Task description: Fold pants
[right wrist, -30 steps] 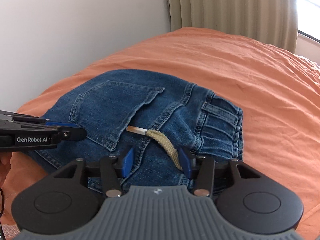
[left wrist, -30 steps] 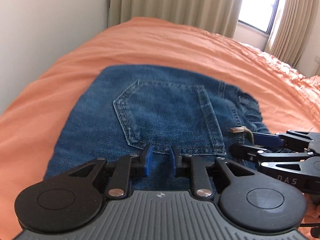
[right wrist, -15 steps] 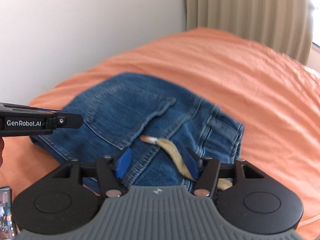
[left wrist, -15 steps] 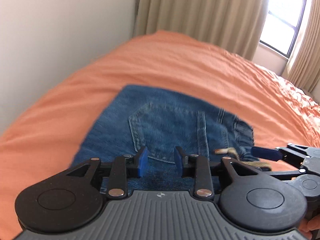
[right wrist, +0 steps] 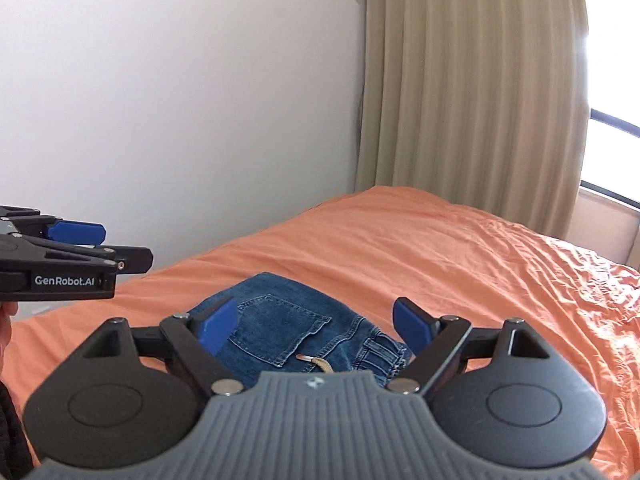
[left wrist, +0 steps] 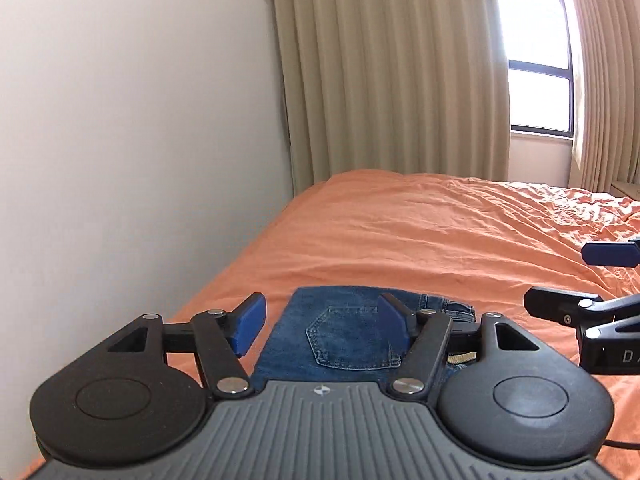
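At the far left of the right wrist view the left gripper [right wrist: 100,246] reached in from the frame's left edge, and in its own camera its blue pads [left wrist: 249,326] stood well apart with nothing between them, the jaws having just been opening. Just right of that, low in the middle of both views, the pants [left wrist: 348,340] lay as a compact folded bundle on the orange bedspread [left wrist: 420,232], back pocket up, apart from both tools. A tan drawstring [right wrist: 323,365] poked out of the fold near the waistband, at the lower middle of the right wrist view. Further right, the right gripper [right wrist: 316,326] also showed its pads spread wide and empty (its jaws likewise just opened), with denim visible only below and beyond them. Judging from this, the fold looked finished and the step in hand was a clean release and retreat. To do it well, both tools should lift straight away from the bundle with pads kept wide, so no edge or the loose drawstring gets snagged and the layers stay stacked; tucking that drawstring in might tidy the result.
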